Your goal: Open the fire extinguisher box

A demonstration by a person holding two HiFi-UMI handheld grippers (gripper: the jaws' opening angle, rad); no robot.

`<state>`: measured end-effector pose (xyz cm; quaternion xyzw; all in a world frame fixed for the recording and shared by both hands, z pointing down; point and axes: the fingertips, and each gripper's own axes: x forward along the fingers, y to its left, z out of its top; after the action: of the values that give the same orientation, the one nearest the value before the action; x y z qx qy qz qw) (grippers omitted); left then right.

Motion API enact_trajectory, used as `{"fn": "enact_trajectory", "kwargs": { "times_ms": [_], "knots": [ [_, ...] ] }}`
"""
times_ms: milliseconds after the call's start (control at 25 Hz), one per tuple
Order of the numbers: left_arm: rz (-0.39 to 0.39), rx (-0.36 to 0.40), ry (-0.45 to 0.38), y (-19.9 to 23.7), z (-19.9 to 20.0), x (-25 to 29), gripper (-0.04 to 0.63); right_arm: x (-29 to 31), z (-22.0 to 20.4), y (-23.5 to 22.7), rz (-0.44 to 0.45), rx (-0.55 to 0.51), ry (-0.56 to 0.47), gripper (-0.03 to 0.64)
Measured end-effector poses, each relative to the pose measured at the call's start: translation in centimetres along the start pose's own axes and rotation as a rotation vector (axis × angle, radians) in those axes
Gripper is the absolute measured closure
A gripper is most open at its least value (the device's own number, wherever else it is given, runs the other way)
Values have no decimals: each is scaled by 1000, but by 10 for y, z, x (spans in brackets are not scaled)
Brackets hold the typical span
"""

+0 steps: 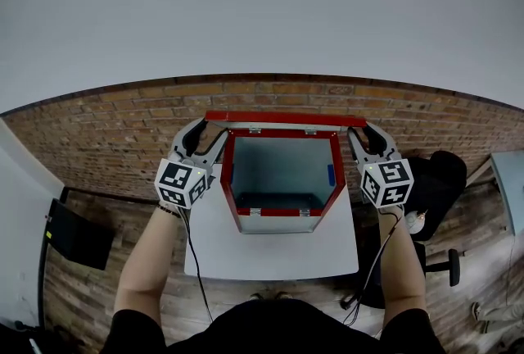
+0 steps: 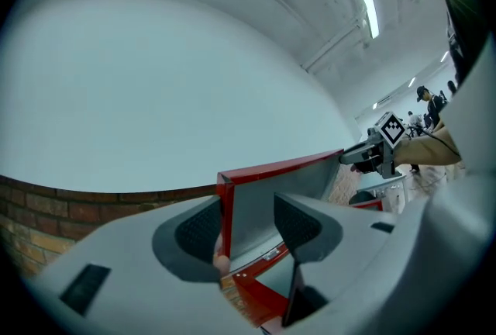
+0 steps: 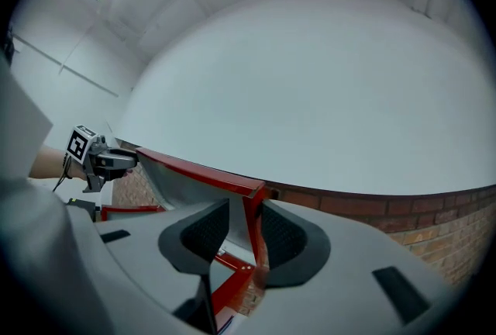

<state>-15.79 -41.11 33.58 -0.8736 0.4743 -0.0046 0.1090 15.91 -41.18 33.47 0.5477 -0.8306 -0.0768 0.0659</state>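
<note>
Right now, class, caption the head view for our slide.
Left gripper and right gripper bracket the raised red lid of the open box on a white table.

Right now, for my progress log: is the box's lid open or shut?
Open: the lid stands raised and the box interior shows.

The fire extinguisher box has a red frame and a grey-teal interior with a small blue patch on one wall. Its lid is red-rimmed, grey on the inner face. Left gripper and right gripper: grey bodies, black dotted pads, white cubes bearing black square markers. Table: white. Wall: pale grey above a red-brown brick band. Floor: brown wood planks. Chair: black.
</note>
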Motion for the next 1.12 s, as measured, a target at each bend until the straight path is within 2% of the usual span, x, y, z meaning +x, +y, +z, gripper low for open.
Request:
{"fn": "enact_trajectory", "kwargs": {
  "times_ms": [200,480,1120],
  "knots": [
    [40,-21,-7,19,6,14,386,16,9,-16,-51,-6,5,538],
    [117,-60,-3,48,11,36,499,41,17,-29,-62,-7,13,548],
    [147,-71,65,78,5,85,502,98,20,-55,-70,0,30,548]
  ]
}}
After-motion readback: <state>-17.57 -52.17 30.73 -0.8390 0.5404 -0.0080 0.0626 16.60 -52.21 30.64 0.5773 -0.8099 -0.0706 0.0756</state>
